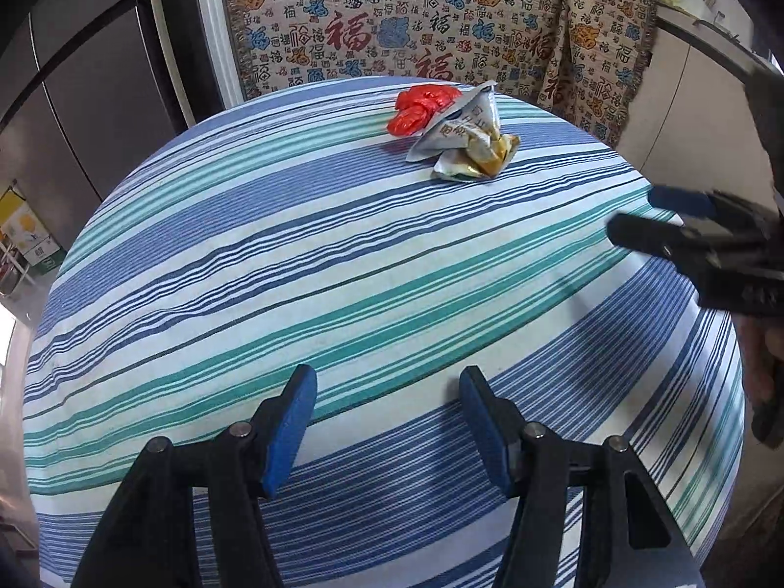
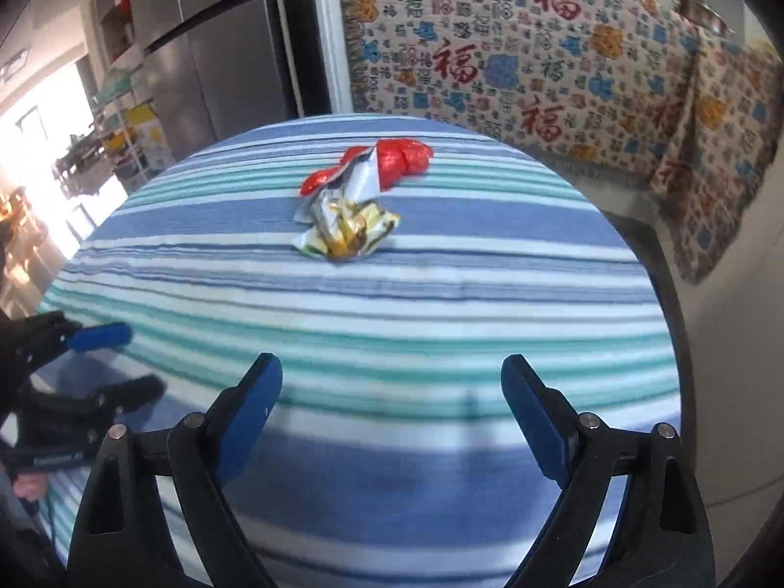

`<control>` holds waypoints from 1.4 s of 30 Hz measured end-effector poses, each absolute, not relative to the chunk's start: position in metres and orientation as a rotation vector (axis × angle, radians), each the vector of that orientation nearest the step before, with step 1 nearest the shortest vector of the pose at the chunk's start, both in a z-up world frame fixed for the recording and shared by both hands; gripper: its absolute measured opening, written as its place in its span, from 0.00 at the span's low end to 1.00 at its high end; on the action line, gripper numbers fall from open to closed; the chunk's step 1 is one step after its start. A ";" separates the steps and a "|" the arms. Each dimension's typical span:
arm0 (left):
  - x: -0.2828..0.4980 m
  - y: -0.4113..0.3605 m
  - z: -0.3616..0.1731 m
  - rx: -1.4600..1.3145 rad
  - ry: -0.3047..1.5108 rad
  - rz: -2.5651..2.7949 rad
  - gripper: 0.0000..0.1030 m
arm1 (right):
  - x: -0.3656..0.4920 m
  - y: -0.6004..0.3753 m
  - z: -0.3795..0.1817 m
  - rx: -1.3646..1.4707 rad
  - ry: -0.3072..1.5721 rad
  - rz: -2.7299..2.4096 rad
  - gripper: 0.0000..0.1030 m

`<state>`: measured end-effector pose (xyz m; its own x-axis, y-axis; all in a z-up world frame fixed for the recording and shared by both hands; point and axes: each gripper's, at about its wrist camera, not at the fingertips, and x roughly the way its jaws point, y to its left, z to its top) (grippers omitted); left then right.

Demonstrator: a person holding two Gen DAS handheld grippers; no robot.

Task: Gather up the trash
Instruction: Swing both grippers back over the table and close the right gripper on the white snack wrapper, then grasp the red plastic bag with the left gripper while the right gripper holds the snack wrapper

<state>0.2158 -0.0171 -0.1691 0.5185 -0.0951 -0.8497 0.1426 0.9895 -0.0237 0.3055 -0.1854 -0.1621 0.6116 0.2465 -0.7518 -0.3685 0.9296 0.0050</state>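
Trash lay in a small heap toward the far side of the tabletop (image 1: 294,264): a crumpled red wrapper (image 1: 421,108) at the back, and touching its near side a crushed silver-and-yellow wrapper (image 1: 465,147) with printed lettering. From the right wrist view the same pile sat ahead and slightly left of centre, the silver-and-yellow piece nearest the camera and the red one behind it. A cloth of blue, teal and white stripes covered the tabletop. The left gripper (image 1: 387,387) hovered over the near part of that cloth, its blue-padded fingers (image 1: 294,421) spread apart with nothing between them, well short of the heap. The right gripper (image 2: 392,377) was likewise spread wide and held nothing, also well back from the wrappers; in the left wrist view it showed at the right edge, blurred. Behind the tabletop hung a patterned blanket (image 1: 392,24) covered in red, blue and orange characters, draped over furniture. A tall stainless refrigerator (image 2: 220,49) stood to the left of it.
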 end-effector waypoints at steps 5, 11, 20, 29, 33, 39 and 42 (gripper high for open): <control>0.215 -0.015 -0.167 0.050 0.974 -0.145 0.60 | 0.359 -0.149 -0.164 -0.222 0.822 0.446 0.90; 0.215 -0.014 -0.168 0.043 0.947 -0.141 0.60 | 0.393 -0.120 -0.178 -0.265 0.863 0.478 0.90; 0.215 -0.017 -0.169 0.048 0.951 -0.138 0.62 | 0.367 -0.155 -0.172 -0.133 0.918 0.467 0.31; 0.265 -0.031 -0.139 0.030 0.932 -0.213 0.65 | 0.266 -0.210 -0.163 -0.128 0.948 0.412 0.30; 0.329 -0.045 -0.119 0.015 0.919 -0.286 0.65 | 0.240 -0.230 -0.160 -0.075 0.935 0.394 0.30; 0.423 -0.074 -0.132 0.030 1.001 -0.370 0.65 | 0.213 -0.245 -0.155 0.013 0.879 0.378 0.30; 0.451 -0.081 -0.143 0.054 1.022 -0.346 0.65 | 0.212 -0.244 -0.155 0.007 0.877 0.398 0.30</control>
